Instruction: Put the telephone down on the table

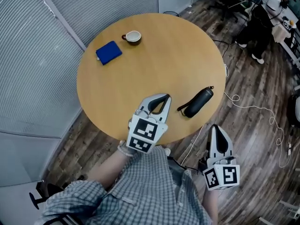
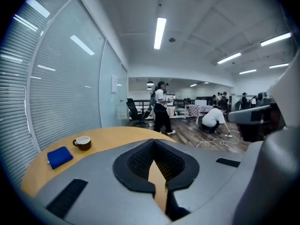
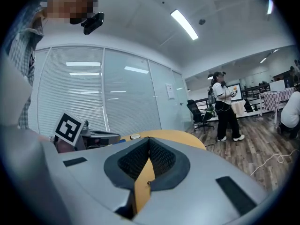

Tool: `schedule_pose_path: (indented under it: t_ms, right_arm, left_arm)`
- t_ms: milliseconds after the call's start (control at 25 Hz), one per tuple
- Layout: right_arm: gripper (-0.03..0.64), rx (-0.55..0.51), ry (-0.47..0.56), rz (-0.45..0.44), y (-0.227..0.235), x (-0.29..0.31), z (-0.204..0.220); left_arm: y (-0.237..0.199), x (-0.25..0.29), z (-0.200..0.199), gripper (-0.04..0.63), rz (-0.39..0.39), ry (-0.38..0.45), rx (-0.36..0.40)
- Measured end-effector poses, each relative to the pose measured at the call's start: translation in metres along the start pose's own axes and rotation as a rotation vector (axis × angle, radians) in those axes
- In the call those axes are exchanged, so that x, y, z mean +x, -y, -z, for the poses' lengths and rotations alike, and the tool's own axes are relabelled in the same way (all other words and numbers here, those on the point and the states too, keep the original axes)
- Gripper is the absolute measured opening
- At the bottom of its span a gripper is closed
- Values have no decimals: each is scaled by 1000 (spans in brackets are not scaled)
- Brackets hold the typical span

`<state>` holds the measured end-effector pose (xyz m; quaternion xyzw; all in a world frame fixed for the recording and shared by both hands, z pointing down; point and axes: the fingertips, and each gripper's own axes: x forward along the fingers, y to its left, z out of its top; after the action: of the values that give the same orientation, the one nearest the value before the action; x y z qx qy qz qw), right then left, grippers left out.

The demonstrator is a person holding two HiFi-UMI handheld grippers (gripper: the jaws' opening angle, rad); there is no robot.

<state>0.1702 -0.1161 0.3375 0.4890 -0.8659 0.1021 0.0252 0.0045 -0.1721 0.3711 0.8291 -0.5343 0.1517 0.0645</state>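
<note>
A black oblong handset (image 1: 198, 102) with a short strap lies on the round wooden table (image 1: 154, 55), near its front right edge. My left gripper (image 1: 165, 97) hovers over the table's front edge, just left of the handset and apart from it. Its jaws are shut with nothing between them, and in the left gripper view (image 2: 153, 144) only the tabletop shows past the tips. My right gripper (image 1: 214, 128) hangs off the table at the front right, over the floor. It is shut and empty too, as the right gripper view (image 3: 149, 140) shows.
A blue flat case (image 1: 108, 52) and a brown cup (image 1: 133, 37) sit at the table's far left. A glass wall with blinds (image 1: 42, 55) runs along the left. A white cable (image 1: 262, 109) trails over the wood floor at the right. A person (image 1: 255, 25) stands at the far right.
</note>
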Motion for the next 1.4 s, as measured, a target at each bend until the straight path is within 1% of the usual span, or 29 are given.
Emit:
schedule_pose_path:
  t_ms: [120,320,440,520,640,760,880,1200,1400]
  right_arm:
    - [11,-13,15,-38,-11,8,-6]
    - [9,-20,35,-60,-24,18,-12]
    - [9,-26,35,-71,-24,19,-13]
    - [9,-29,32,-74,-24,19,-13]
    - [11,-33,29,-79,-25,18,-12]
    - [11,-36,25,-84,-25,16,-10]
    - [9,-39,27,-84,-27,15,-9]
    - [9,-40,27,-59,-24,13,-9]
    - [9,-40,25,-53,-26,12,-8]
  left_arm:
    - [-5,-23,-12,6,-4,31,-8]
    - [-8,-50,-15,6,-4,52,-35]
    - [0,-58,-13,6,13,63,-74]
    - [4,-61,-11,6,22,66,-87]
    - [4,-62,-10,6,6,71,-95]
    - [3,-63,-12,6,-10,83,-95]
    - [3,-63,-11,6,-9,84,-96]
    - [12,-58,-8,6,37,59,-65]
    - [12,-57,-8,6,52,60,-71]
